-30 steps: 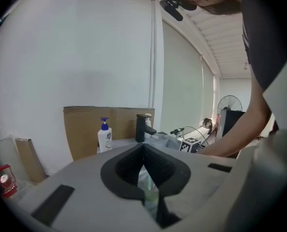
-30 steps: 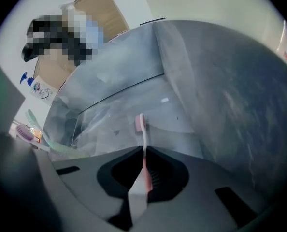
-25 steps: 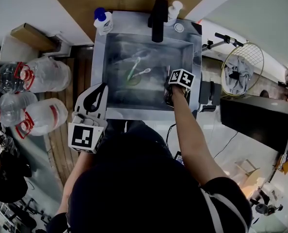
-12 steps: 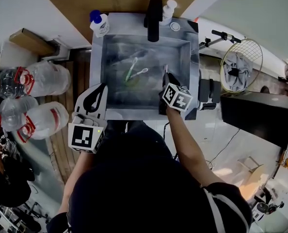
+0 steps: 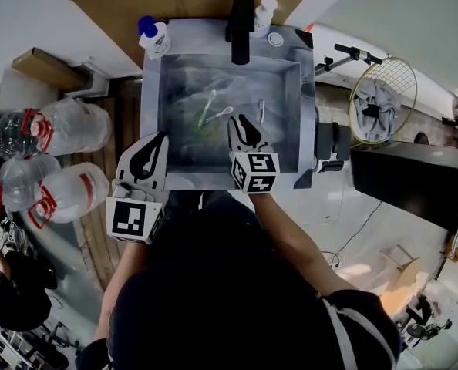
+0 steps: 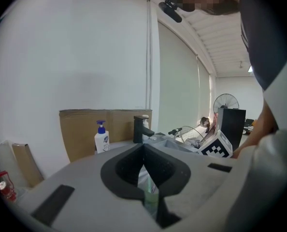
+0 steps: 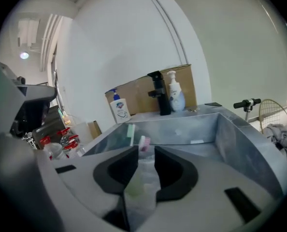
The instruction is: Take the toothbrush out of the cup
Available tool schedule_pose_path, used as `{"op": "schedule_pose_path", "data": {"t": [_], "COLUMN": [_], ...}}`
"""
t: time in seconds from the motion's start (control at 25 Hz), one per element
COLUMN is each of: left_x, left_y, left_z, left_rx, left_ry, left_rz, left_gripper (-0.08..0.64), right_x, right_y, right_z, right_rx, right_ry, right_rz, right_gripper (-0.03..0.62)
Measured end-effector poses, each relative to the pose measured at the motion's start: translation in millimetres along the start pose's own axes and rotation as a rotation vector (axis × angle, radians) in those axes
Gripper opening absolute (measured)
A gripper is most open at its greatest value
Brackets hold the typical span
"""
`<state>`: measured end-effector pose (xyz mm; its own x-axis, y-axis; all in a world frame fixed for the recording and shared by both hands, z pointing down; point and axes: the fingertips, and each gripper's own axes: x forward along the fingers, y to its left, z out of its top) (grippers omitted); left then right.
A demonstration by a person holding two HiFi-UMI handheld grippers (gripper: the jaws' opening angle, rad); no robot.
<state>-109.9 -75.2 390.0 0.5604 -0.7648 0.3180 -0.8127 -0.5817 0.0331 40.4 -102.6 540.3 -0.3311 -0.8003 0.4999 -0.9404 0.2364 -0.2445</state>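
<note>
Steel sink [image 5: 153,106]; right gripper [image 7: 146,151] jaws just opening, nothing between; left gripper [image 6: 143,146] closed, empty; pinch pink-headed toothbrush [image 7: 143,143] above cup [image 5: 208,127] rim, lift straight.

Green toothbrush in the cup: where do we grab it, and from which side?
Grip the green toothbrush on its bare handle above the cup rim, just below the head. It stands tilted toward the faucet; the white toothbrush leans off to its right, so coming from above on its left side looks clearest.
</note>
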Motion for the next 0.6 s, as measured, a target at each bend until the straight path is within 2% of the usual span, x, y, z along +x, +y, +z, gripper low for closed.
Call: {"op": "schedule_pose_path", "data": {"t": [0.08, 0.24, 0.36, 0.6], "left_x": [-1, -5, -10, -20], "left_y": [2, 6, 12, 18], "left_z": [1, 2, -4, -4], "left_rx": [0.002, -0.003, -0.002, 0.000], "left_ry": [0.001, -0.006, 0.033, 0.011], "left_rz": [0.008, 0.027, 0.056, 0.078], "left_gripper": [0.023, 0.023, 0.023, 0.023], "right_x": [6, 19, 29, 44], "right_y": [9, 19, 23, 23], "right_z": [-2, -14, -22, -30], "right_rx": [0.007, 0.049, 0.075, 0.126], "right_ry": [0.013, 0.061, 0.099, 0.129], "right_rz": [0.027, 0.041, 0.039, 0.015], "right_gripper": [0.140, 0.143, 0.143, 0.141]}}
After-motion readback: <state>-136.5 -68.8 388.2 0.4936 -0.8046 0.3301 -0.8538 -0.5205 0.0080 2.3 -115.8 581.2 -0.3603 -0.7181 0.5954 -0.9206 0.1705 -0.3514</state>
